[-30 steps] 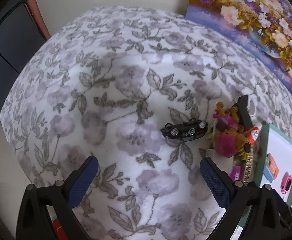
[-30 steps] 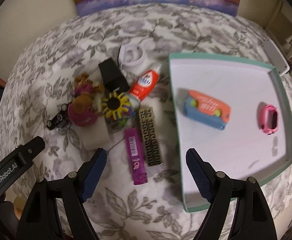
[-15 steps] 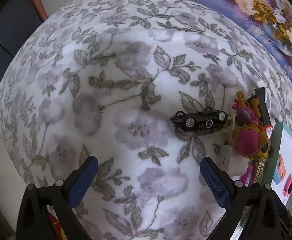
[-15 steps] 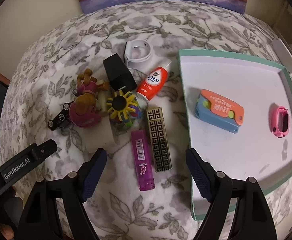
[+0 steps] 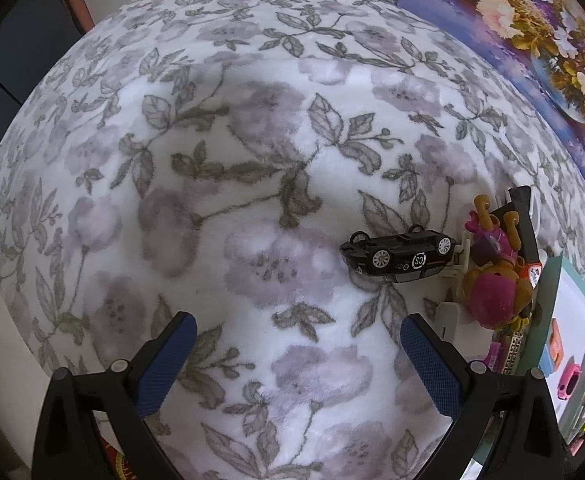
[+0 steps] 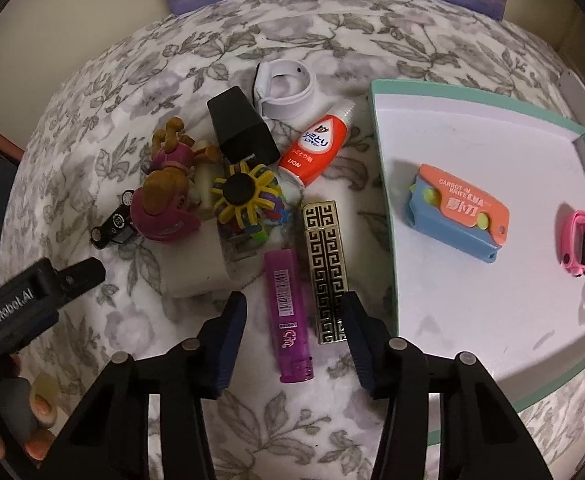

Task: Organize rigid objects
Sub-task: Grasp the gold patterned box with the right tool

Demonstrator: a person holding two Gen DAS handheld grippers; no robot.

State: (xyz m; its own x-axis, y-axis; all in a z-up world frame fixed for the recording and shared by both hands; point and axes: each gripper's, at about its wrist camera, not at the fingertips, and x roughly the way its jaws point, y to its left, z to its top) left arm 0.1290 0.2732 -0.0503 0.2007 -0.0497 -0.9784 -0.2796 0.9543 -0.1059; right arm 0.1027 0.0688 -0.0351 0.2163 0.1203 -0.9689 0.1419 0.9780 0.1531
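Purple lighter (image 6: 288, 316) between right tool (image 6: 294, 312) fingers

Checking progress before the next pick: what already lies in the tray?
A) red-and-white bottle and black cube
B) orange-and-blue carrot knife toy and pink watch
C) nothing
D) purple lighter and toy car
B: the carrot knife toy and pink watch lie inside the tray; the rest sits on the blanket.

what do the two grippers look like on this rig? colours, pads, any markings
Both match: the left gripper and right gripper have black angular plastic arms with round silver screw heads, ending in dark blue pads with a fine cross-hatched texture. In the right wrist view, the left gripper's black body carries white "GenRobot.AI" lettering. No cables or sleeves show.
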